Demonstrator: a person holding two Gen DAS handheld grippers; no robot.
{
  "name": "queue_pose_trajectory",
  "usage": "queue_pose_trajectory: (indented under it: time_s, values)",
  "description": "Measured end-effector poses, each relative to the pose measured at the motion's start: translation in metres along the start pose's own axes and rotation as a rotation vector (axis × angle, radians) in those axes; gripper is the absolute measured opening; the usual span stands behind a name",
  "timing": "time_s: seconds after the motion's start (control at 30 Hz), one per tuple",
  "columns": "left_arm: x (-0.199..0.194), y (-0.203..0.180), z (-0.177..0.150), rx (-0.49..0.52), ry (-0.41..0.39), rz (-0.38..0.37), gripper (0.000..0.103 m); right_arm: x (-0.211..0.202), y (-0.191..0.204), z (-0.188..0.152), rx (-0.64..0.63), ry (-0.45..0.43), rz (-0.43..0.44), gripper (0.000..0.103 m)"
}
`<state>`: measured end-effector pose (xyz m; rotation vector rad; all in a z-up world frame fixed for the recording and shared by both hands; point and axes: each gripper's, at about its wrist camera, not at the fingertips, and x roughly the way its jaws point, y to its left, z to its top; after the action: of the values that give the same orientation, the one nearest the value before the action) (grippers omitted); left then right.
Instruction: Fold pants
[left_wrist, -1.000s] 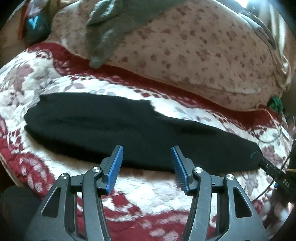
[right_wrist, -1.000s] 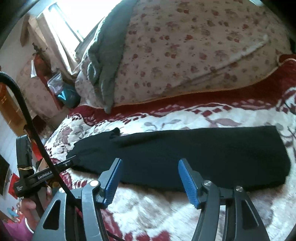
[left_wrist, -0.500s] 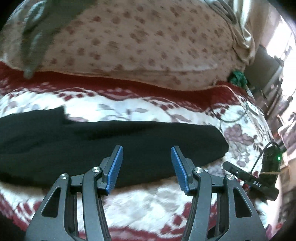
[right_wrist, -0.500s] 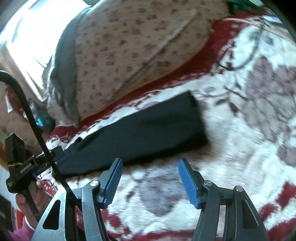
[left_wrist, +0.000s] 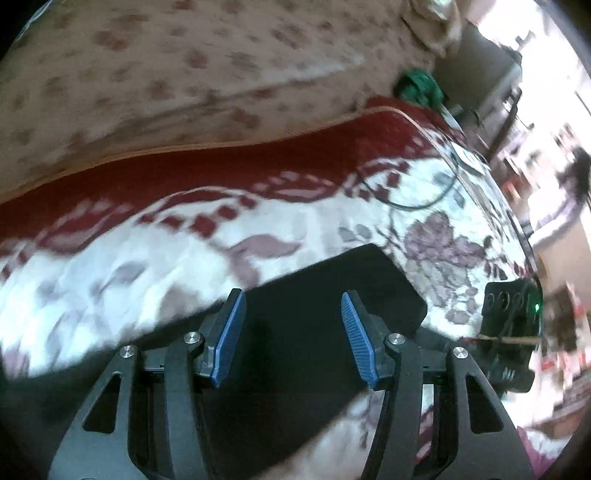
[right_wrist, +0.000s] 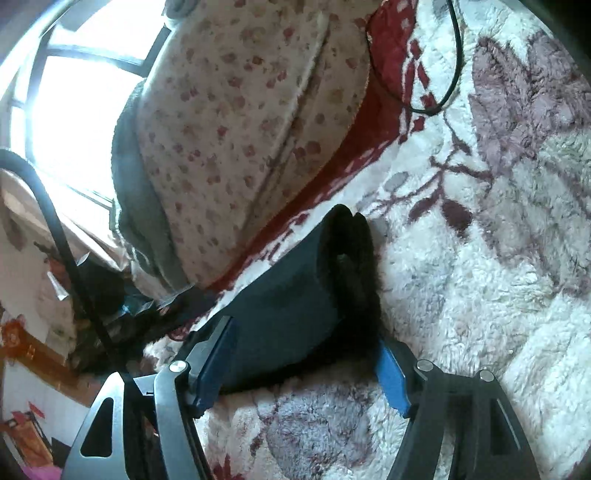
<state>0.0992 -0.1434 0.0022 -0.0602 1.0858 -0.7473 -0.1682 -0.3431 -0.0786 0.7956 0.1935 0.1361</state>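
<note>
Two tongs are brought to the same end of the black pants (left_wrist: 332, 295), which are laid lengthwise on the bed over a fleecy white-and-maroon blanket (left_wrist: 184, 258), parallel to the long flowered bolster (left_wrist: 166, 74) that runs along the far edge of the bed. The left tongs (left_wrist: 291, 332) are seen spread, tilted down over the dark cloth, with the squared end of the garment lying just beyond the blue pads (left_wrist: 229, 332); nothing is pinched, and whether the tips touch the fabric cannot be told because of blur. The right tongs (right_wrist: 303, 365) are held almost level at the hem end, their jaws opening, and the end of the pants (right_wrist: 295, 302) lies between the two pads (right_wrist: 391, 373) without being visibly pressed by them; the thick rolled edge of the cloth stands up just ahead. This placement is judged to serve the next fold: with both tongs set at one end, the two corners can be gripped together and the end carried over toward the other end, so that the length is halved. The low, level approach of the right tongs is probably chosen so that one pad can be slid under the cloth on the soft pile. A black cable (right_wrist: 443, 74) lies looped on the blanket near the far corner, well apart from the pants, and a bright window (right_wrist: 74, 110) is seen beyond the bolster.
</note>
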Motion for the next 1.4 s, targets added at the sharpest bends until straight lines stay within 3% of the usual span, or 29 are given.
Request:
queue_pose_trajectory:
  time_s: [0.2,0.47,0.8,0.9,0.93,1.0,1.03,1.07,1.1,1.4]
  values:
    - [0.049,-0.016,0.037,0.132,0.130,-0.098,0.054,0.001,0.004,-0.003,-0.066,-0.004,0.004,0.069]
    - [0.091,-0.040,0.037,0.304,0.293,-0.166,0.054,0.000,0.003,-0.005,-0.075,-0.023,0.009,0.070]
    - [0.112,-0.057,0.039,0.401,0.334,-0.207,0.068,0.003,0.005,-0.003,-0.077,-0.023,0.015,0.071]
    - [0.115,-0.061,0.035,0.441,0.319,-0.200,0.068,0.003,0.005,-0.002,-0.082,-0.018,-0.001,0.060]
    - [0.115,-0.062,0.034,0.446,0.315,-0.197,0.066,0.004,0.004,-0.002,-0.079,-0.017,-0.010,0.052]
    - [0.113,-0.061,0.034,0.465,0.291,-0.172,0.043,0.004,0.000,-0.001,-0.066,-0.015,-0.014,0.036]
    - [0.112,-0.060,0.034,0.458,0.282,-0.176,0.038,0.005,-0.001,0.000,-0.059,-0.010,-0.011,0.026]
    - [0.111,-0.058,0.035,0.443,0.275,-0.185,0.023,0.007,-0.002,0.001,-0.061,0.003,-0.006,0.022]
    - [0.109,-0.055,0.035,0.425,0.269,-0.196,0.016,0.009,0.000,0.001,-0.075,0.012,-0.012,0.021]
    - [0.071,-0.052,0.032,0.366,0.147,-0.205,0.010,0.004,0.029,0.001,-0.218,-0.011,-0.054,0.011]
